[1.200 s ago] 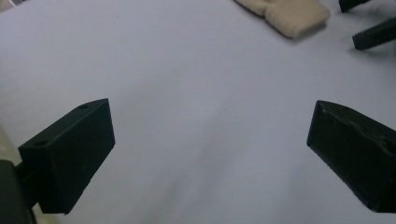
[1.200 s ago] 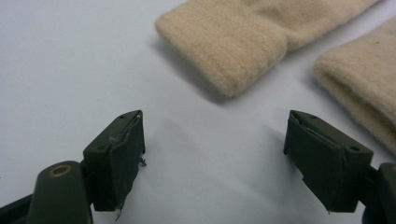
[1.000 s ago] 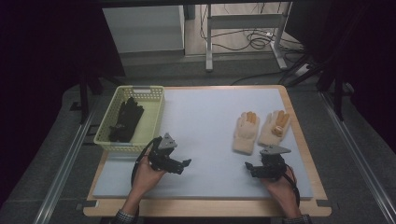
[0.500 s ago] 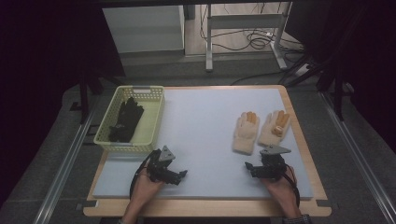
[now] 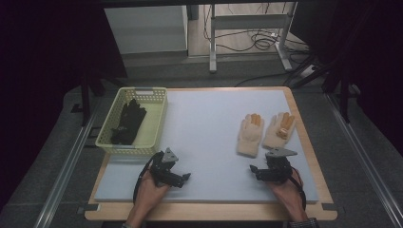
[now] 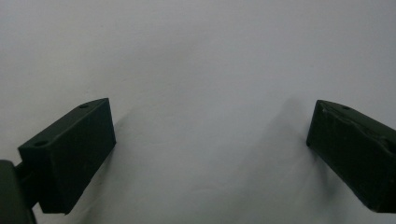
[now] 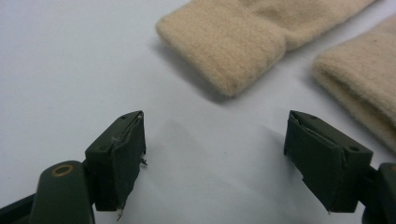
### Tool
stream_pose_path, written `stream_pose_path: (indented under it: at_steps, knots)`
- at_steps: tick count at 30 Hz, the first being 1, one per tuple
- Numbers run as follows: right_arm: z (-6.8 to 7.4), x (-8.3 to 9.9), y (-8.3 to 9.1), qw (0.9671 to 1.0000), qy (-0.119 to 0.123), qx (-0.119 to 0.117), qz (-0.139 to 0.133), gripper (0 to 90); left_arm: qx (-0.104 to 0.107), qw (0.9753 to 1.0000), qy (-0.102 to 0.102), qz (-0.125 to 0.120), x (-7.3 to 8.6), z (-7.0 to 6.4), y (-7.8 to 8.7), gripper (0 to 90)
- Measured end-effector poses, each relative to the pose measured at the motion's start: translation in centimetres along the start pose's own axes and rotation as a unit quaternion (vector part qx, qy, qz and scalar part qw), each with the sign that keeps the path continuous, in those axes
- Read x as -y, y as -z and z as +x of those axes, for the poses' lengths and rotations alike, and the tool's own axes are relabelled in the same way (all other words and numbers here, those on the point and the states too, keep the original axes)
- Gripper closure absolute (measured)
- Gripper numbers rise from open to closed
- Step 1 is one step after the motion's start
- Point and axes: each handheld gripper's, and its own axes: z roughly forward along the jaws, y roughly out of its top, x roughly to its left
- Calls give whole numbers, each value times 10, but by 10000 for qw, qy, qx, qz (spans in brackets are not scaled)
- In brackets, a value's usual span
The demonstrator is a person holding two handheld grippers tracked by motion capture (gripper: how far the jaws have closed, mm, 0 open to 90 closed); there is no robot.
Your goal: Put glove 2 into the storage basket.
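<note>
Two beige knit gloves lie side by side on the pale mat at the right: the left glove (image 5: 249,134) and the right glove (image 5: 280,129), both with orange fingertips. My right gripper (image 5: 259,173) rests just in front of them, open and holding nothing; in the right gripper view the cuff of one glove (image 7: 224,44) lies just ahead of the jaws and the other glove (image 7: 359,88) is at the right. My left gripper (image 5: 179,176) sits low on the mat near the front left, open, with bare mat between its jaws (image 6: 210,154).
A yellow-green basket (image 5: 154,124) at the mat's far left holds dark gloves (image 5: 127,122). The pale mat (image 5: 204,123) lies on a wooden table (image 5: 313,156) with metal rails on either side. A table frame and cables stand behind.
My left gripper has moved down and a little toward the front edge of the mat. The right gripper and the gloves have stayed put.
</note>
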Motion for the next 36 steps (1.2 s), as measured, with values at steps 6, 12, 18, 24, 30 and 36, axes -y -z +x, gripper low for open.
stream_pose_path:
  at_steps: [6, 12, 18, 24, 30, 36]
  knots:
    - [-2, -13, 9, 9999, -10, -41, -128, 238, 5, 10000, 6, -2, 0, 0, 0, 13]
    - [-10, -42, 6, 9997, 118, 22, -219, 305, 4, 10000, 8, -2, 0, 0, 0, 13]
    - [-23, -71, -12, 9996, 181, 76, -203, 318, 3, 10000, 10, -3, 0, 0, 0, 13]
    - [-40, -89, -46, 9998, 90, 178, -38, 202, 7, 10000, 16, -5, 0, 0, 0, 13]
    - [-46, -91, -76, 9985, 214, 322, 386, 177, 7, 10000, 15, -8, 0, 0, 0, 13]
    - [-46, -87, -80, 9991, 33, 179, 392, 488, 8, 10000, 15, -8, 0, 0, 0, 13]
